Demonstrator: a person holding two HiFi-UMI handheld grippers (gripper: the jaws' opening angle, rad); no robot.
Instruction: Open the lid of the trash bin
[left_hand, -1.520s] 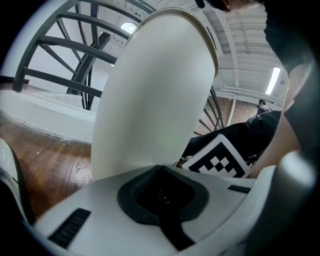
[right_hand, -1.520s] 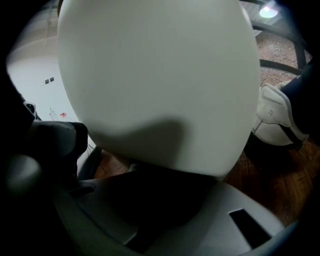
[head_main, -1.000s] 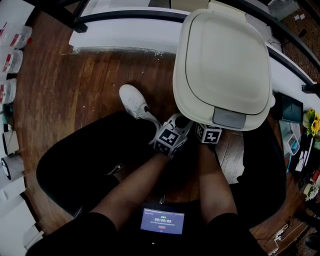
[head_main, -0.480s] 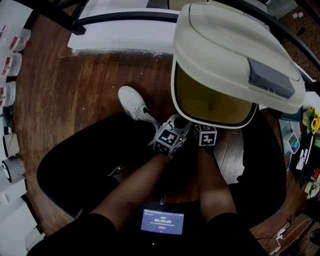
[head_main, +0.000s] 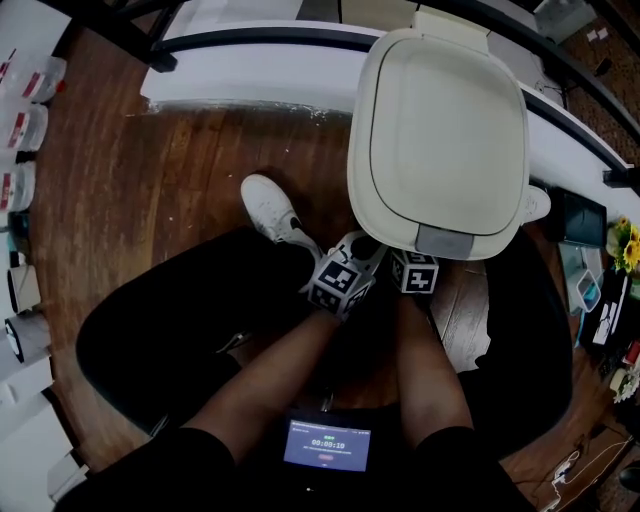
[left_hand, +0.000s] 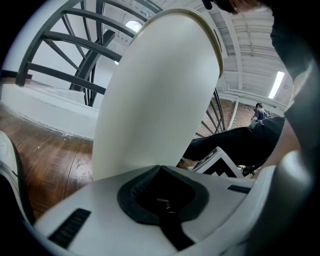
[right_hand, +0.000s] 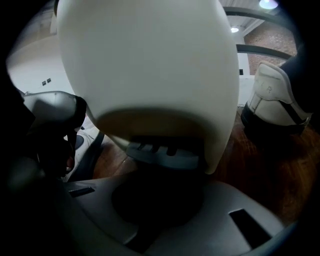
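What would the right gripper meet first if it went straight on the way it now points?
Probably the grey pedal at the base of the trash bin, just ahead of the right gripper; depth is unclear.

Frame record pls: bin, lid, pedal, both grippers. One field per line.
lid: closed, flat on the bin
bin: upright on the wood floor
pedal: grey, at the bin's base, just beyond the right gripper; contact unclear
left gripper: shut, empty, low beside the bin
right gripper: shut, empty, aimed at the pedal
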